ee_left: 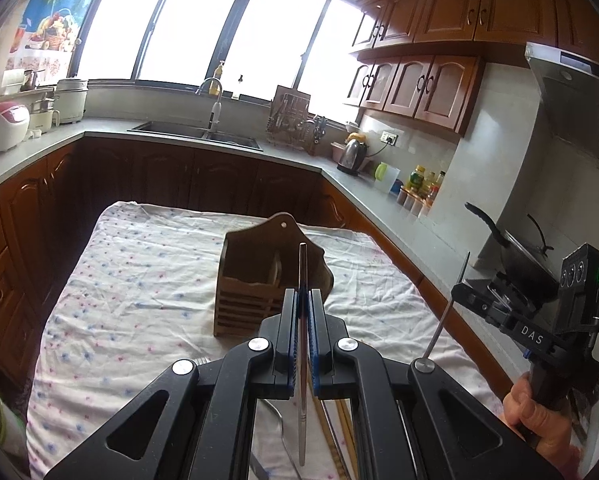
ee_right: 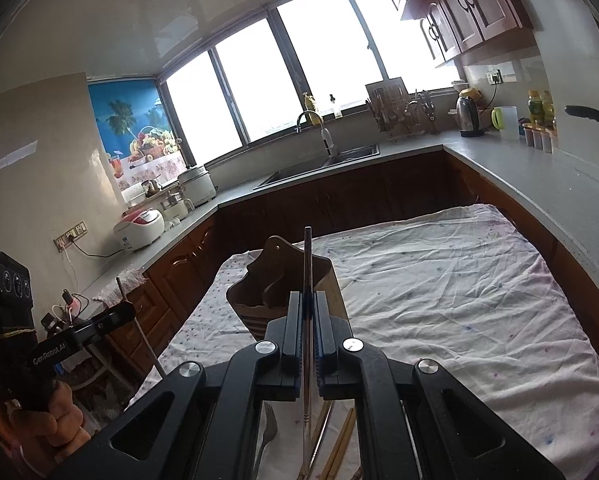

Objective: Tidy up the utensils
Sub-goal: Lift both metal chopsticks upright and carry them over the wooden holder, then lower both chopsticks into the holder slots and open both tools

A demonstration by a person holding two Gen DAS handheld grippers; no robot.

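Note:
A brown wooden utensil holder [ee_left: 255, 276] stands on the cloth-covered table [ee_left: 139, 280]; it also shows in the right wrist view [ee_right: 283, 280]. My left gripper [ee_left: 304, 300] is shut on a metal chopstick [ee_left: 302, 268] held upright above the table, just short of the holder. My right gripper [ee_right: 308, 300] is shut on another metal chopstick [ee_right: 307, 256], also upright near the holder. Each gripper appears in the other's view, the right gripper [ee_left: 459, 286] at the right and the left gripper [ee_right: 125, 306] at the left. Under the grippers lie a fork [ee_right: 268, 428] and wooden chopsticks [ee_right: 341, 444].
Kitchen counters wrap around the table, with a sink [ee_left: 195, 132], a rice cooker [ee_left: 1, 126], a kettle [ee_left: 351, 156], bottles [ee_left: 423, 184] and a wok [ee_left: 519, 252] on the right. The cloth [ee_right: 459, 280] to the right of the holder is bare.

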